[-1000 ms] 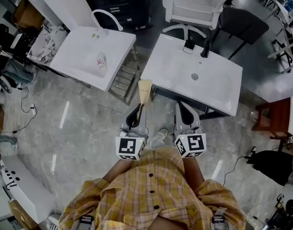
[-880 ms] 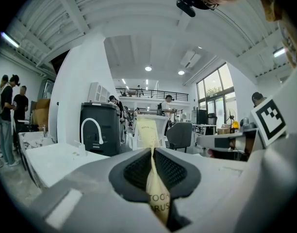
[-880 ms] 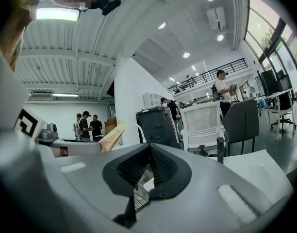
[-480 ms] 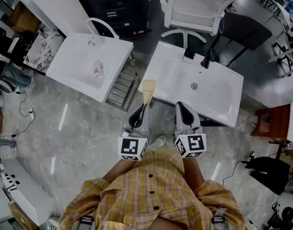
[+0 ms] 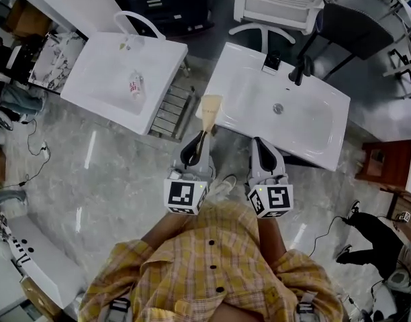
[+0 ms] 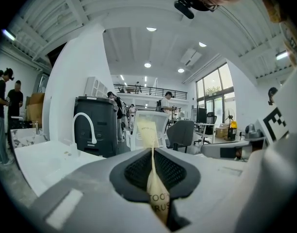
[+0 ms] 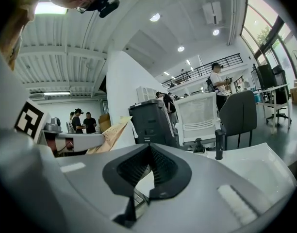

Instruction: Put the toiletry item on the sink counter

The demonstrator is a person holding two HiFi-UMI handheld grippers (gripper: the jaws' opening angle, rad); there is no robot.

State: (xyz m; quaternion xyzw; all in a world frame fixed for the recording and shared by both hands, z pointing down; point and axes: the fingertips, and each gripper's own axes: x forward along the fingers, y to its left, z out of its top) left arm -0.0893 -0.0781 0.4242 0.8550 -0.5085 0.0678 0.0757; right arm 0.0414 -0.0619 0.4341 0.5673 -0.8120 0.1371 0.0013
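Note:
A flat beige toothbrush packet [image 5: 209,113] stands up out of my left gripper [image 5: 197,143], which is shut on its lower end. In the left gripper view the packet [image 6: 149,140] is pinched edge-on between the black pads of the left gripper [image 6: 154,178]. Its top reaches the near left corner of the white sink counter [image 5: 232,72], seen from above. My right gripper [image 5: 259,143] hangs beside it over the counter's near edge, shut with nothing in it. The right gripper view shows the right gripper [image 7: 147,164] with its jaws together, and the packet [image 7: 109,135] to its left.
A black faucet [image 5: 301,69] stands at the back of the right basin [image 5: 286,113]. A second white sink [image 5: 91,92] to the left has a white faucet [image 5: 142,24] and a small bottle [image 5: 133,86] in it. A white chair [image 5: 279,5] and a grey chair [image 5: 353,29] stand behind.
The right sink counter has come a little closer and the packet's top now reaches its near left corner. The left gripper still holds the packet; the right gripper stays shut.

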